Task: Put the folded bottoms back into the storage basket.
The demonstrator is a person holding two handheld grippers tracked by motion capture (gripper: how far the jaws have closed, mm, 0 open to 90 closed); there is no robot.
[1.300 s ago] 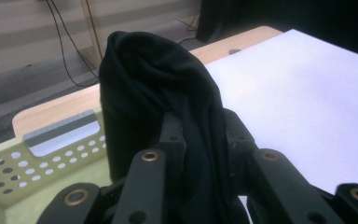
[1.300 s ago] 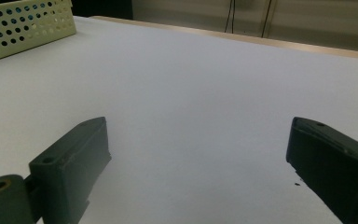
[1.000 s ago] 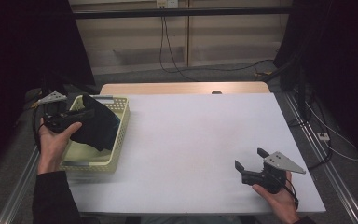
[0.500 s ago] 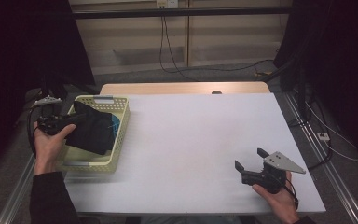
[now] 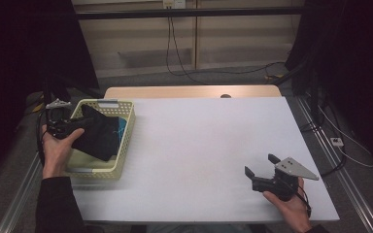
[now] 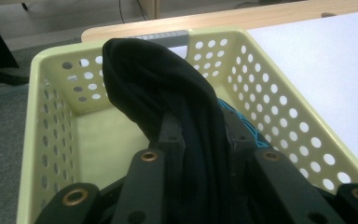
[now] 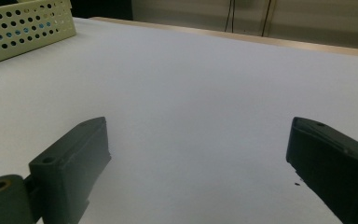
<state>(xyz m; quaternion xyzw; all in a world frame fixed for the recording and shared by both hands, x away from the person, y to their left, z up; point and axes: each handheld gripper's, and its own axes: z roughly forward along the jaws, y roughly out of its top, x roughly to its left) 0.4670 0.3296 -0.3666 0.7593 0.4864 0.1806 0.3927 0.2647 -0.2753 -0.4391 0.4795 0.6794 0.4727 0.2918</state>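
White tabletop (image 5: 199, 145) — pale-yellow perforated basket (image 5: 126, 127) at its left — dark room.

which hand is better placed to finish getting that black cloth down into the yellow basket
Left. The left gripper is shut on the black cloth over the basket; the right gripper rests open, far across the table.

Basket (image 5: 126, 127) walls hem the cloth (image 5: 97, 138); white table (image 5: 204, 145) lies open.
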